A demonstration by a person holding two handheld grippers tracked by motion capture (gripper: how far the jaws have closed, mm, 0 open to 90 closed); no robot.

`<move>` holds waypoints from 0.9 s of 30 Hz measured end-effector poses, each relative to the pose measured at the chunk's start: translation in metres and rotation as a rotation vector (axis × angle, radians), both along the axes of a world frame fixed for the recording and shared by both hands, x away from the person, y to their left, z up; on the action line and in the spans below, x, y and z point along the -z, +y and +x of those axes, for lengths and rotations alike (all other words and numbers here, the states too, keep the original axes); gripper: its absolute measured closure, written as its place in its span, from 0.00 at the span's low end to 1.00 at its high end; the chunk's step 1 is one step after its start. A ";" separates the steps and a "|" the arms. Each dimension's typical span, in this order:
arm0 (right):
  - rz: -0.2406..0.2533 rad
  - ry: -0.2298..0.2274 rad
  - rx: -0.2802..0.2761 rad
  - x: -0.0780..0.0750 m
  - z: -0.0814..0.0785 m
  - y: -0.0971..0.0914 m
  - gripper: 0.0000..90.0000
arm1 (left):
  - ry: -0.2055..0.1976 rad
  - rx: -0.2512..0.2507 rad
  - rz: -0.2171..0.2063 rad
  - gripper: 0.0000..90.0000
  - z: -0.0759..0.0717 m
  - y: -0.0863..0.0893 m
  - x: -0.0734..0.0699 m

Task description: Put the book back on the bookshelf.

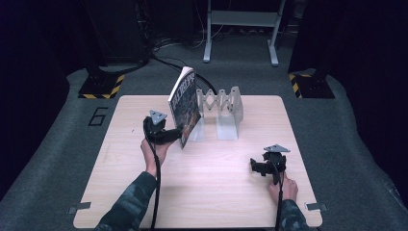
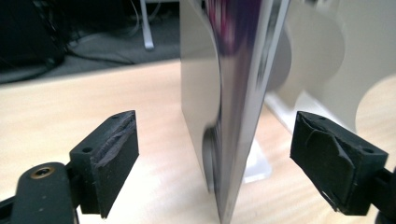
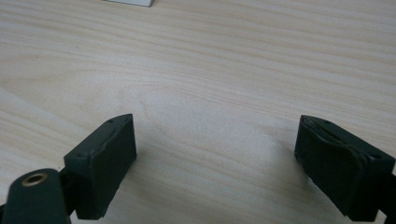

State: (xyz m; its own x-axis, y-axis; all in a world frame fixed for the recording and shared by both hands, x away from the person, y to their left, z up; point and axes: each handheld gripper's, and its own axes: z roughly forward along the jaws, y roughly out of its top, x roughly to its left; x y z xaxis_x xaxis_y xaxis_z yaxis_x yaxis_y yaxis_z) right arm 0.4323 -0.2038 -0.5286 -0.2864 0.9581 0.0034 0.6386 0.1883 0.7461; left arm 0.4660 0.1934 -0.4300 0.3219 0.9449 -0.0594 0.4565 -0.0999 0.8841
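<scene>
A book (image 1: 184, 103) with a dark, printed cover stands on its lower edge at the back of the wooden table (image 1: 216, 192). It tilts and leans against a white accordion book rack (image 1: 223, 108). My left gripper (image 1: 177, 134) is low at the book's near bottom corner. In the left gripper view the book (image 2: 233, 93) rises edge-on between the open jaws of my left gripper (image 2: 217, 149), and neither pad (image 2: 112, 154) touches it. My right gripper (image 1: 255, 166) rests low over bare table at the right, and in the right gripper view it (image 3: 215, 158) is open with nothing between its jaws.
The rack's white base (image 3: 130, 2) lies well beyond the right gripper. Off the table's far corners stand black bases with yellow-black stripes (image 1: 98, 89) (image 1: 312, 86). A grey metal frame (image 1: 240, 29) and cables sit on the floor behind.
</scene>
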 end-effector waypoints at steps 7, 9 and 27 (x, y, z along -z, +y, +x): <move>0.001 0.000 0.001 0.000 0.000 0.000 0.13 | 0.072 0.008 0.072 0.34 0.003 -0.014 0.039; 0.000 0.000 0.000 0.000 0.000 0.000 0.13 | 0.093 0.014 0.079 0.39 0.004 -0.017 0.046; 0.000 0.000 -0.001 0.000 0.000 0.000 0.13 | 0.204 0.022 0.015 0.79 0.015 -0.023 0.081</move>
State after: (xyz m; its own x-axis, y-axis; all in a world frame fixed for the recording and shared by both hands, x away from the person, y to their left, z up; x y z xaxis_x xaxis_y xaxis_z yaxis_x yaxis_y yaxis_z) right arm 0.4323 -0.2038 -0.5287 -0.2878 0.9577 0.0035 0.6381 0.1890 0.7464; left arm 0.4810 0.1708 -0.5106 0.3249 0.9392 -0.1111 0.6233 -0.1243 0.7720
